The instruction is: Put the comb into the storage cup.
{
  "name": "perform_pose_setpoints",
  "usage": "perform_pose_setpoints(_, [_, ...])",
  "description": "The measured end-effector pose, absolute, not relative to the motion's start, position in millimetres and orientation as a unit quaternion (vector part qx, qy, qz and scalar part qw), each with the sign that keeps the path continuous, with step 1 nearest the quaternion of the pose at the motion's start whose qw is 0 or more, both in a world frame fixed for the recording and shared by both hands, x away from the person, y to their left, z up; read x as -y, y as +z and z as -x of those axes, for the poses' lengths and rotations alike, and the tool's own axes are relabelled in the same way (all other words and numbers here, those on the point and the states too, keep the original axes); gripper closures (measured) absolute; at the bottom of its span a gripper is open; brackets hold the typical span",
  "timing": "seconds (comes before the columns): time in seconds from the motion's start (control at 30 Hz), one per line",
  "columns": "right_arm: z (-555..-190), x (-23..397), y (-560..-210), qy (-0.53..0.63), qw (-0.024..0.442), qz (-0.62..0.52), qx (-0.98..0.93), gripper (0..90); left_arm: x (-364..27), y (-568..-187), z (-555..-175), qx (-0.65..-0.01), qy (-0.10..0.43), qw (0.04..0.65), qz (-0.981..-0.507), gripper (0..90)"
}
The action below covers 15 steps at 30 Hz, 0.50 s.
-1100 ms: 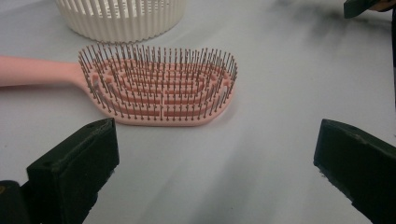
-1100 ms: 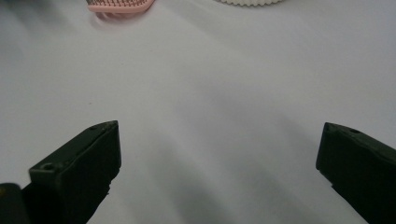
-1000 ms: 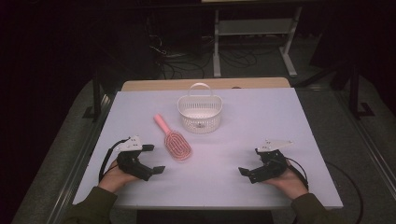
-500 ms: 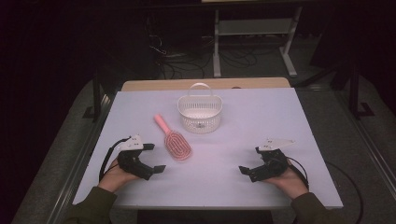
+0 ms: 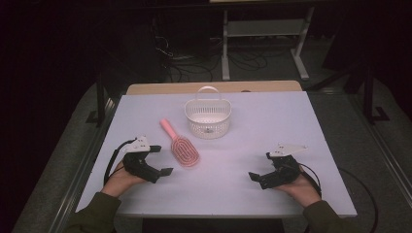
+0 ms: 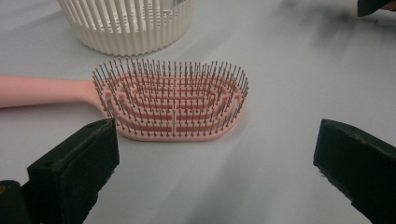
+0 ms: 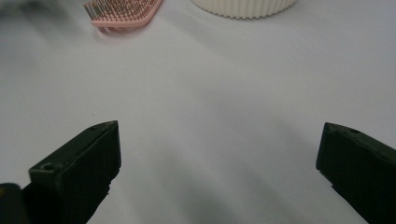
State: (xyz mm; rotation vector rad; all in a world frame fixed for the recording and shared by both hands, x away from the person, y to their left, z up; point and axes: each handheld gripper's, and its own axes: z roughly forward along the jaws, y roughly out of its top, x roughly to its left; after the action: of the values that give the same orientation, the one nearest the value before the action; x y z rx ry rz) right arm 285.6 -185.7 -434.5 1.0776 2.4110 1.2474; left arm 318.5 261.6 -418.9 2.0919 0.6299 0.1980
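Pink hairbrush [image 5: 180, 145] lies bristles-up at frame centre-left on the worktop, just below-left of the white basket [image 5: 207, 118]; it looks light, stiff, slick plastic w/ springy pins, so I'd pinch the bare handle w/ my left gripper [image 5: 161, 160], jaws wide open, right gripper [image 5: 260, 166] also open & empty.

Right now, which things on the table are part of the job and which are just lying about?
Likely in play:
pink hairbrush, bristles up, just ahead of the open left gripper
white slatted basket, beside the brush
right gripper, open, over bare table

Lying about:
cables on the floor behind the table
metal frame behind them
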Motion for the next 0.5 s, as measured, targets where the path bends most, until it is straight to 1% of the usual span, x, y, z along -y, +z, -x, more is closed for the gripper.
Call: perform_pose_setpoints(0.5, [-285.9, 185.8, -434.1, 0.428, 0.111, -0.367, -0.819, 0.0, -264.5, -415.6, -326.8, -0.261, 0.087, 0.457, -0.846, 0.2])
